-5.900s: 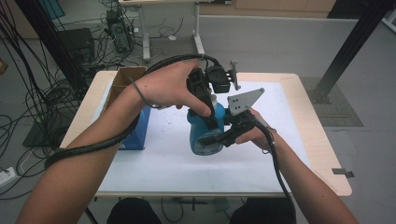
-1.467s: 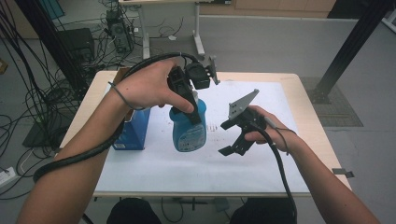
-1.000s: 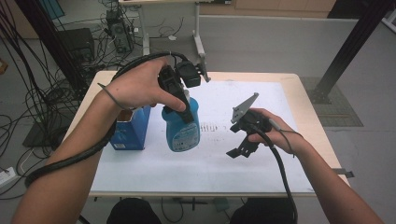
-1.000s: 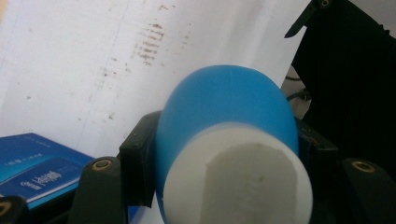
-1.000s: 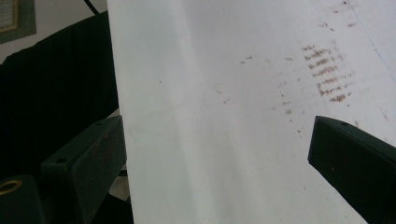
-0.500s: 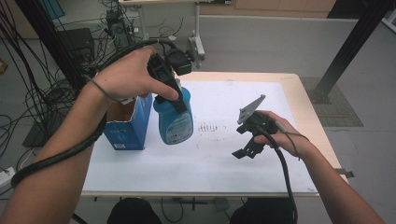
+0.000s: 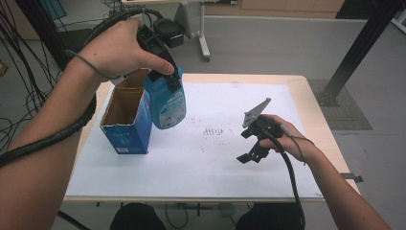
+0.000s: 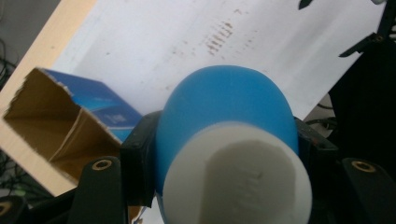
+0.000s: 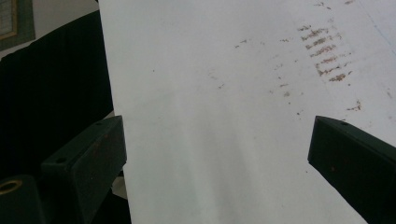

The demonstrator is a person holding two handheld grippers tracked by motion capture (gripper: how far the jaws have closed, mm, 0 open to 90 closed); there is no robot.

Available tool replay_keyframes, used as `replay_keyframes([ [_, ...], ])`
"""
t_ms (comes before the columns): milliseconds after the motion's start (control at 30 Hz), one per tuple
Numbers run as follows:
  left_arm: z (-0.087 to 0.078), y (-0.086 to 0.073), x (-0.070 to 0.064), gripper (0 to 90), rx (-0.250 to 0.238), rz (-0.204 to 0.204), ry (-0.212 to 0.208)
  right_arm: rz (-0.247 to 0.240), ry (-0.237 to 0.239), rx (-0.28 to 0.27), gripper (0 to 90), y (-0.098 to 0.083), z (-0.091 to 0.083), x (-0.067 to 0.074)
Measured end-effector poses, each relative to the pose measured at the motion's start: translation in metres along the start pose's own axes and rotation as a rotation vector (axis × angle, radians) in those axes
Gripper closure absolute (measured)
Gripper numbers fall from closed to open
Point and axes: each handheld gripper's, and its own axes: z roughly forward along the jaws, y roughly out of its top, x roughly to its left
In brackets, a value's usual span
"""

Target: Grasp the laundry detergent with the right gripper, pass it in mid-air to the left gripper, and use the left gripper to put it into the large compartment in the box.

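Observation:
A blue bottle (image 7: 167, 103) with a label hangs in the air, tilted, just right of an open blue cardboard box (image 7: 124, 125). My left gripper (image 7: 166, 79) is shut on its upper part. In the left gripper view the bottle (image 8: 229, 112) and its white top (image 8: 238, 182) sit between the two black jaws, with the box (image 8: 56, 116) below to the left. My right gripper (image 7: 245, 145) hovers low over the white sheet (image 7: 215, 158) at the right, open. In the right gripper view its jaws stand wide apart around my right gripper (image 9: 217, 154) with nothing between them.
The box stands upright near the table's left edge (image 7: 88, 129), its top flaps torn open. Brown smudge marks (image 7: 210, 130) dot the middle of the sheet. Cables and a table leg (image 7: 203, 33) lie on the floor beyond the far edge.
The left hand has lifted the bottle off the sheet and carried it up and left, close beside the box opening. The right gripper, earlier at the bottle, has drawn off to the right and stays there.

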Motion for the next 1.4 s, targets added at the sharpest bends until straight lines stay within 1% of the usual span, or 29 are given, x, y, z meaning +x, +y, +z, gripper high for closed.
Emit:
replay_keyframes([
  [167, -0.005, 0.002, 0.012, 37.8, 0.012, -0.048, 0.015, 0.0, 0.007, 0.0, 4.3, 0.002, 0.002, -0.001],
  [200, -0.005, 0.003, 0.014, 37.8, 0.015, -0.053, 0.017, -0.001, 0.008, -0.002, 4.3, 0.002, 0.003, -0.001],
  [267, -0.006, 0.003, 0.02, 37.8, 0.014, -0.085, 0.022, 0.0, 0.005, 0.0, 4.3, 0.002, 0.003, -0.002],
  [300, -0.006, 0.003, 0.022, 37.8, 0.014, -0.094, 0.026, 0.003, 0.005, 0.001, 4.3, 0.002, 0.003, -0.003],
  [333, -0.007, 0.002, 0.025, 37.8, 0.01, -0.115, 0.031, 0.004, 0.006, 0.001, 4.3, 0.003, 0.003, -0.003],
  [367, -0.008, 0.002, 0.027, 37.8, 0.013, -0.124, 0.034, 0.003, 0.006, -0.001, 4.3, 0.003, 0.004, -0.003],
  [500, -0.013, 0.0, 0.037, 37.7, 0.014, -0.182, 0.055, 0.001, 0.009, 0.006, 4.3, 0.003, 0.004, -0.003],
  [533, -0.015, 0.0, 0.04, 37.8, 0.01, -0.194, 0.062, 0.002, 0.008, 0.006, 4.3, 0.003, 0.004, -0.003],
  [567, -0.017, -0.001, 0.044, 37.7, 0.017, -0.198, 0.065, 0.003, 0.005, 0.004, 4.3, 0.003, 0.004, -0.003],
  [633, -0.019, -0.003, 0.049, 37.8, 0.009, -0.226, 0.067, 0.005, 0.004, 0.004, 4.4, 0.003, 0.005, -0.004],
  [667, -0.02, -0.005, 0.052, 37.8, 0.013, -0.234, 0.068, 0.008, 0.002, 0.005, 4.3, 0.003, 0.004, -0.005],
  [700, -0.021, -0.006, 0.055, 37.7, 0.005, -0.253, 0.069, 0.007, 0.002, 0.005, 4.4, 0.004, 0.004, -0.005],
  [767, -0.022, -0.01, 0.06, 37.8, 0.009, -0.274, 0.071, 0.004, 0.005, 0.004, 4.4, 0.005, 0.004, -0.004],
  [900, -0.021, -0.016, 0.07, 37.7, 0.006, -0.33, 0.085, -0.003, 0.003, -0.001, 4.4, 0.006, 0.005, -0.004],
  [1067, -0.019, -0.027, 0.087, 37.7, 0.022, -0.412, 0.096, -0.01, 0.005, -0.002, 4.3, 0.008, 0.005, -0.002],
  [1100, -0.018, -0.029, 0.09, 37.7, 0.017, -0.437, 0.097, -0.013, 0.002, -0.002, 4.4, 0.009, 0.005, -0.002],
  [1167, -0.015, -0.034, 0.1, 37.7, 0.022, -0.471, 0.101, -0.017, 0.003, -0.007, 4.4, 0.01, 0.005, -0.002],
  [1200, -0.014, -0.036, 0.102, 37.7, 0.018, -0.495, 0.102, -0.018, 0.005, -0.011, 4.3, 0.01, 0.004, -0.002],
  [1267, -0.012, -0.04, 0.11, 37.7, 0.023, -0.531, 0.105, -0.018, 0.003, -0.017, 4.4, 0.011, 0.003, -0.002],
  [1300, -0.012, -0.042, 0.112, 37.7, 0.02, -0.544, 0.108, -0.019, 0.002, -0.019, 4.3, 0.012, 0.003, -0.002],
  [1400, -0.009, -0.046, 0.121, 37.7, 0.019, -0.601, 0.108, -0.023, 0.003, -0.023, 4.3, 0.013, 0.003, -0.002],
])
